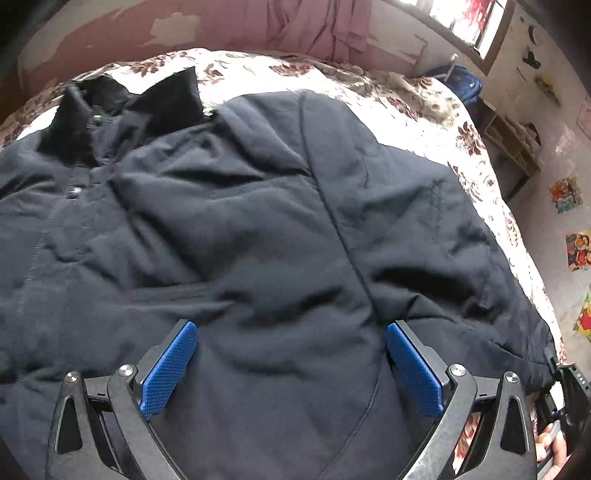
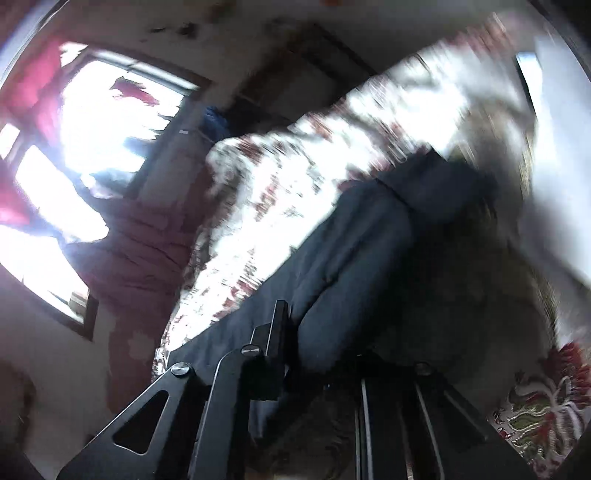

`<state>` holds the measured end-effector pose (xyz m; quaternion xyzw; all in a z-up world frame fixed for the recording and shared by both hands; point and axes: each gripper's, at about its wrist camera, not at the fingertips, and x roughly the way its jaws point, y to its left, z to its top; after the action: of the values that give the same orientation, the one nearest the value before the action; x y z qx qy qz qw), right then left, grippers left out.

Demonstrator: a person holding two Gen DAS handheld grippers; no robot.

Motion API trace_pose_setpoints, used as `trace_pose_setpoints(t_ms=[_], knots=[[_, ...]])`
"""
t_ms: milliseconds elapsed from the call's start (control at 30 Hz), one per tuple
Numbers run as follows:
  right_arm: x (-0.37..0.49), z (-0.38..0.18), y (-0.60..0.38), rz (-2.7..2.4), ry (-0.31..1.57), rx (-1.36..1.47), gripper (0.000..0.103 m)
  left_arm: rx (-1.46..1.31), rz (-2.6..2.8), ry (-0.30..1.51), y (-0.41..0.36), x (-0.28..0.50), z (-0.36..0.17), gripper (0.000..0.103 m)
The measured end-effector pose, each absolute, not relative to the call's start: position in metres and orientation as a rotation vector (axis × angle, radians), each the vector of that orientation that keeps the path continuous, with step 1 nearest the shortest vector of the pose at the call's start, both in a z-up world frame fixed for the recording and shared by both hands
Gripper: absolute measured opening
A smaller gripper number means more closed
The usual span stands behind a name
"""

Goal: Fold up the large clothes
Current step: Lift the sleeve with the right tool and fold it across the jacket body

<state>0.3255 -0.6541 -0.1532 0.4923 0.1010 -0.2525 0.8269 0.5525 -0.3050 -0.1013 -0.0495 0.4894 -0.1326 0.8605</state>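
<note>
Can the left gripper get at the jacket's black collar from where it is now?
Probably yes. The left gripper stands open over the dark jacket, and nothing lies between it and the collar at the far end; it would only have to travel across the jacket's body.

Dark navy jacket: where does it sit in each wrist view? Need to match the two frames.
Left wrist: the dark navy jacket fills most of the picture, collar at upper left, spread on the floral bedspread.
Right wrist: the jacket runs as a blurred diagonal band from bottom centre to upper right.
Shared landmark: the bright window, top right in the left view, upper left in the right view.
</note>
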Motion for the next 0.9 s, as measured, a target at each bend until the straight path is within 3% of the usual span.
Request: trace_pose_setpoints(t_ms=[367, 633, 900], knots=[[0.311, -0.036, -0.587, -0.500, 0.122, 0.649, 0.011, -0.136, -0.290, 1.007, -0.205, 0.491, -0.077, 0.102], [0.391, 0.078, -0.416, -0.269, 0.183, 0.131, 0.011, -0.126, -0.228, 0.966, -0.095, 0.472, -0.053, 0.102], [0.429, 0.062, -0.203, -0.009, 0.403, -0.334, 0.011, -0.243, -0.193, 0.877, 0.009, 0.446, -0.042, 0.102]])
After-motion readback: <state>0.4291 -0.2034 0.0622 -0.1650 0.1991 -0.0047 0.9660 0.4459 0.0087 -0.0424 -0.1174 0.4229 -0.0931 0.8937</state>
